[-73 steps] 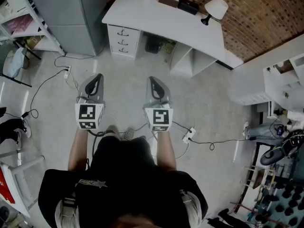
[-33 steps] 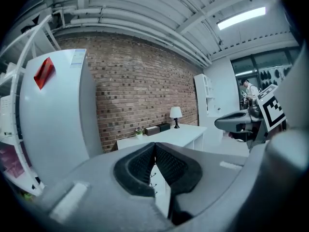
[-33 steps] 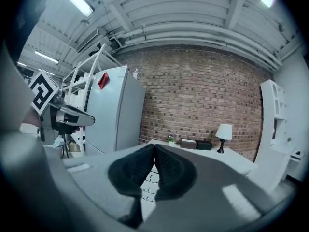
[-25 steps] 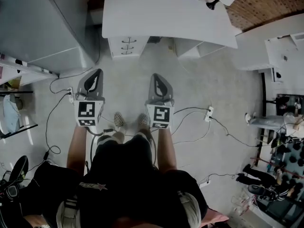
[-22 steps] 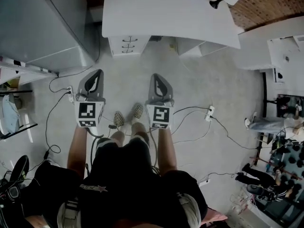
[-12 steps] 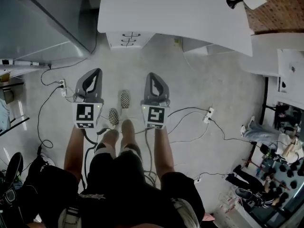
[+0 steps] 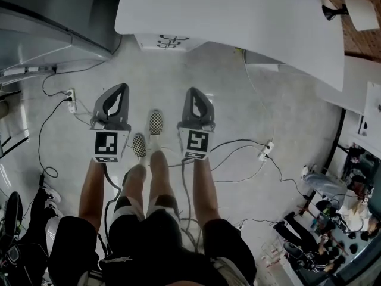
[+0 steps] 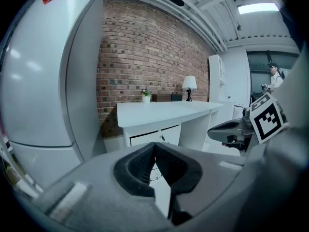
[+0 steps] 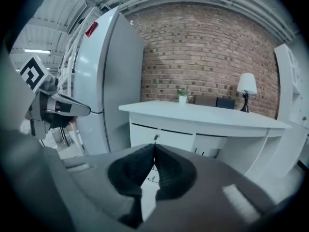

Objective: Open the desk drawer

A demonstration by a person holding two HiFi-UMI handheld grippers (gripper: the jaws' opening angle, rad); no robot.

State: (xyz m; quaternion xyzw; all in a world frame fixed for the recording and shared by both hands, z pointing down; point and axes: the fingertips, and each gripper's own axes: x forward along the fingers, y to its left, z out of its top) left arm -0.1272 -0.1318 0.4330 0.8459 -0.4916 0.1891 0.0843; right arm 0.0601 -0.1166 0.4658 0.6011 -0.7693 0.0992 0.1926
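Head view puts the left gripper [image 7: 120,88] and right gripper [image 7: 194,91], fingers closed on nothing, well short of the drawer [image 7: 152,42] under the table [image 7: 238,11]. Unless they open, they would likely bump the handle [image 7: 171,39] instead of gripping it.

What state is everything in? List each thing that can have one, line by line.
Left hand-held gripper: shut, empty.
Right hand-held gripper: shut, empty.
Drawers: closed.
Fridge: doors closed.
Lamp: upright on the desk.
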